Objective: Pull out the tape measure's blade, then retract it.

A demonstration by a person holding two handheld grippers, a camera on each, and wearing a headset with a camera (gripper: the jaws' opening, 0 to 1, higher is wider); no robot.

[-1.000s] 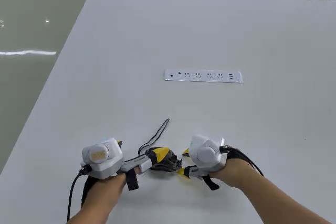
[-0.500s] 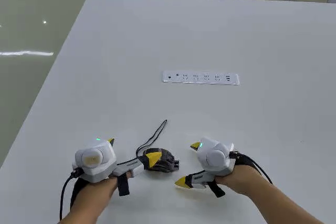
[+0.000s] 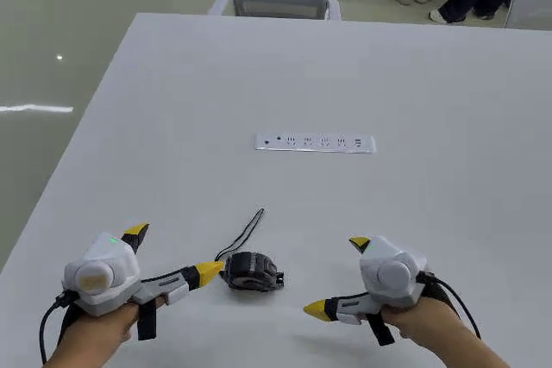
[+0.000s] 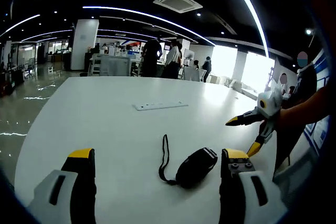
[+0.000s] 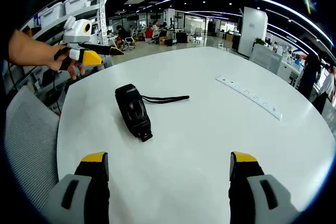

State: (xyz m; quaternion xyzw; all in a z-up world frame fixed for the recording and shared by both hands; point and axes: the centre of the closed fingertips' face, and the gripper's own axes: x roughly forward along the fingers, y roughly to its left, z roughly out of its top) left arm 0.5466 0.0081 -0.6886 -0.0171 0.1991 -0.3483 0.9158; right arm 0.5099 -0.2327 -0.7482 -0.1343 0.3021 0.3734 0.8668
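Head view: tape measure [image 3: 252, 271] on tabletop [image 3: 345, 66] between my tools, blade in, strap [image 3: 246, 234] trailing away from me. Left tool [image 3: 172, 251] wide, tip just beside it, nearer; right tool [image 3: 337, 275] wide, farther off.

so the tape measure [image 3: 252, 271] was all black with a black strap [image 3: 246, 234], table [image 3: 259, 84] and power strip [image 3: 315, 143] were white, left gripper [image 3: 172, 252] and right gripper [image 3: 337, 275] white with yellow tips

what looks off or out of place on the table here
Nothing stands out. The tape measure lies on the table between the open left tool and right tool, touched by neither, no blade drawn out, its wrist strap trailing loose. The power strip lies flat farther back.
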